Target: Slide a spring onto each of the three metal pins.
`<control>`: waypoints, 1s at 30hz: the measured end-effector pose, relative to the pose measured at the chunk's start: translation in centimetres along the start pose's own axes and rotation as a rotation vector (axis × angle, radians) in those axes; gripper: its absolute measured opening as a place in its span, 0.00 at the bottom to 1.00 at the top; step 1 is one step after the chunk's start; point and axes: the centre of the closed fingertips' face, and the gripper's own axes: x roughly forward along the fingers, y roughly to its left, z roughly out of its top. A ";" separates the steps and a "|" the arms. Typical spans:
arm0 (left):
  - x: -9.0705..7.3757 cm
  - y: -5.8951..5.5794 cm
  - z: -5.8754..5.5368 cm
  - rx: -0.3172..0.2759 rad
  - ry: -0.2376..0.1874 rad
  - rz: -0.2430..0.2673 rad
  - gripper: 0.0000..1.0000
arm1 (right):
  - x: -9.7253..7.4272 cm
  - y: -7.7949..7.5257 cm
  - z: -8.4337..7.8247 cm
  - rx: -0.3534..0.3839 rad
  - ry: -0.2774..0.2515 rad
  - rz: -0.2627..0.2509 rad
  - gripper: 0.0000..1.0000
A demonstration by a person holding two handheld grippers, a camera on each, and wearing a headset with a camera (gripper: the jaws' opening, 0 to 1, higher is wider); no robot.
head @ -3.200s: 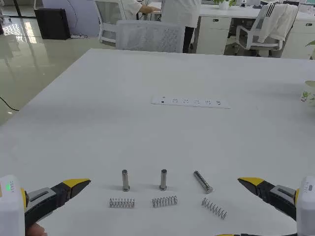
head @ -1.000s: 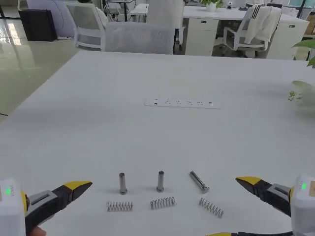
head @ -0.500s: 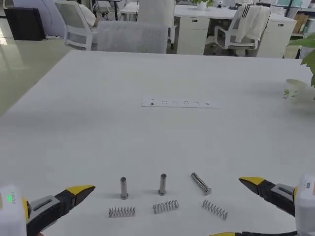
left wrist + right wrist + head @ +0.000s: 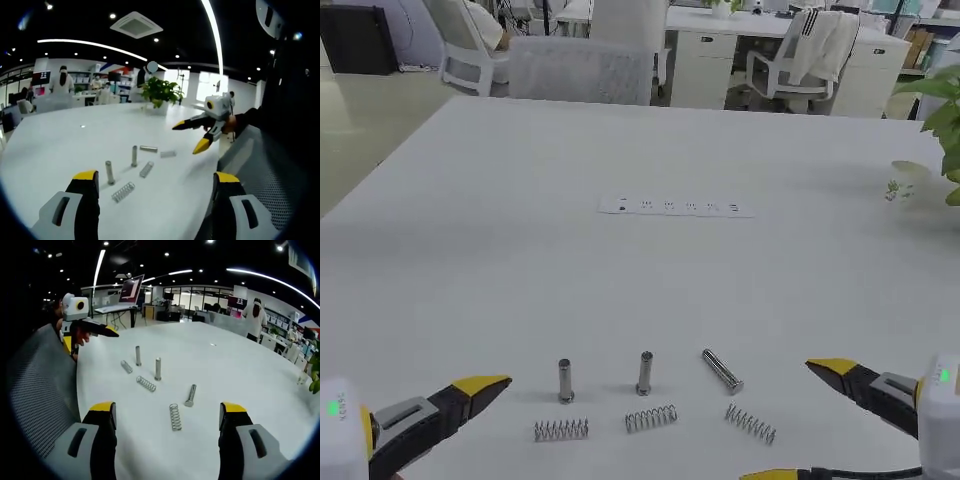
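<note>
Left hand-held gripper (image 4: pixel 440 405) cropped by the head view's bottom-left corner, one jaw showing, right hand-held gripper (image 4: pixel 778 421) cut by right and bottom edges, lower jaw barely in frame, white strip (image 4: pixel 675 207) on the counter (image 4: pixel 620 290), markings too small to read, plant (image 4: pixel 945 118) clipped at right.

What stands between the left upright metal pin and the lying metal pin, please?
A second upright silver metal pin stands there, as the head view shows.
</note>
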 end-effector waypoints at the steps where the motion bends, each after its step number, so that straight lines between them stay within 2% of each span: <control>1: -0.1 0.1 0.0 0.002 0.000 0.005 0.91 | 0.0 0.0 0.0 -0.001 0.000 0.001 0.84; 5: -0.2 0.4 0.2 -0.002 -0.006 0.021 0.91 | 0.1 0.0 0.2 -0.006 0.001 0.004 0.84; 11: -0.3 0.5 0.2 0.004 -0.005 0.026 0.91 | 0.3 -0.8 1.1 -0.020 -0.001 -0.008 0.82; 19: -0.5 0.8 0.5 0.002 -0.021 0.034 0.91 | 1.2 -1.9 2.5 -0.057 0.021 -0.012 0.80; 30: -0.7 1.1 0.8 -0.001 -0.044 0.042 0.90 | 3.5 -3.4 3.6 -0.102 0.099 -0.035 0.71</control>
